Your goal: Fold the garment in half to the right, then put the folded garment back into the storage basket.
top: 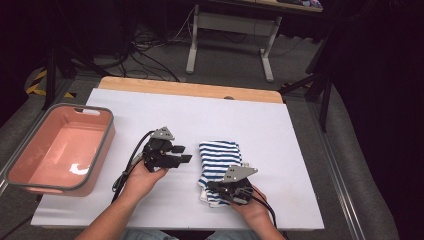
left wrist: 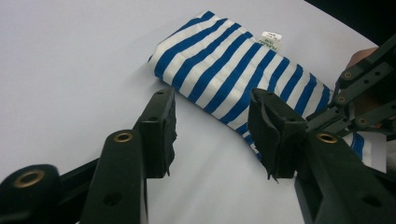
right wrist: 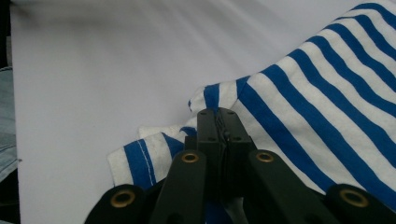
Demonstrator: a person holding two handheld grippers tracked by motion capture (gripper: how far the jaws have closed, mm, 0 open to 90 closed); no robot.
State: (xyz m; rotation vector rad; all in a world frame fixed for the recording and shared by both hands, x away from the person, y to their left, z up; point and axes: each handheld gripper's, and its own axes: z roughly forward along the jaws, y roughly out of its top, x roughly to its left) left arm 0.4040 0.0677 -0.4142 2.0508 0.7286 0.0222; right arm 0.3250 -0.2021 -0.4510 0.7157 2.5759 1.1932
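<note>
1. Dim room; grey floor with loose cables (top: 150, 55) and the metal legs of another bench (top: 227, 35) behind the table.
2. Work surface: white sheet (top: 150, 115) over a wooden table (top: 190, 89), whose far edge shows bare.
3. Pink bin (top: 30, 165) with grey rim sits at the table's left edge, nothing in it; likely the destination for the cloth.
4. Striped cloth (top: 219, 159), blue and white, lies folded on the sheet right of centre, label visible at one edge.
5. Right gripper (top: 220, 189): jaws pressed together on the near corner of the cloth, a fold pinched between them, presumably to lift or turn it.
6. Left gripper (top: 183, 154): jaws part-open, nothing between them, just beside the cloth's left edge and clear of it; appears ready to take a second hold.
</note>
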